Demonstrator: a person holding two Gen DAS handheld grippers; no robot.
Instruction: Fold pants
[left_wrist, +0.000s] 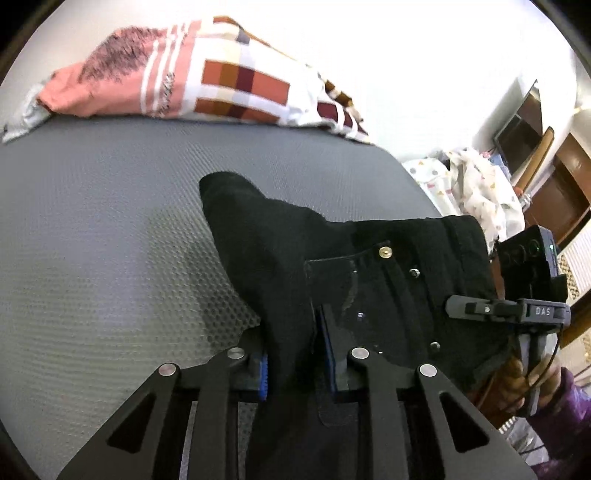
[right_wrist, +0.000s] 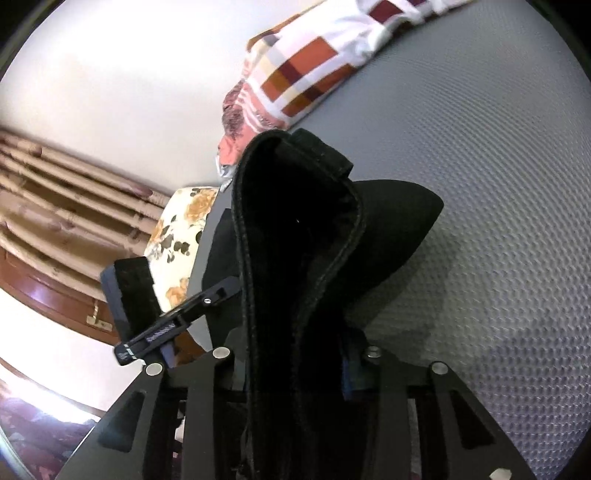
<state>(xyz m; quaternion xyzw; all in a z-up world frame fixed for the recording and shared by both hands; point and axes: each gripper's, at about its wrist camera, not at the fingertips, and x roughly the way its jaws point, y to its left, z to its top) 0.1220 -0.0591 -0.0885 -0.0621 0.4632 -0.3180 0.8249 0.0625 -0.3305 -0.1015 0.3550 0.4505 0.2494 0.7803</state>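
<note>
— What's underneath?
— A grey dimpled mattress (left_wrist: 110, 229), with a folded pink, white and rust checked blanket (left_wrist: 207, 77) at eleven o'clock.
— And the black denim pants (left_wrist: 332, 258)?
— Lifted at centre. The left gripper (left_wrist: 295, 365) pinches their fabric; the right gripper (right_wrist: 295, 369) is clamped on the stitched waistband at six o'clock.

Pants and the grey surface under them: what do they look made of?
Pants: black woven cloth, probably denim or twill; matte, with stitched seams and metal rivets. Grey surface: looks like a rubbery or foam mat, going by its embossed dimple pattern and dull sheen.
</note>
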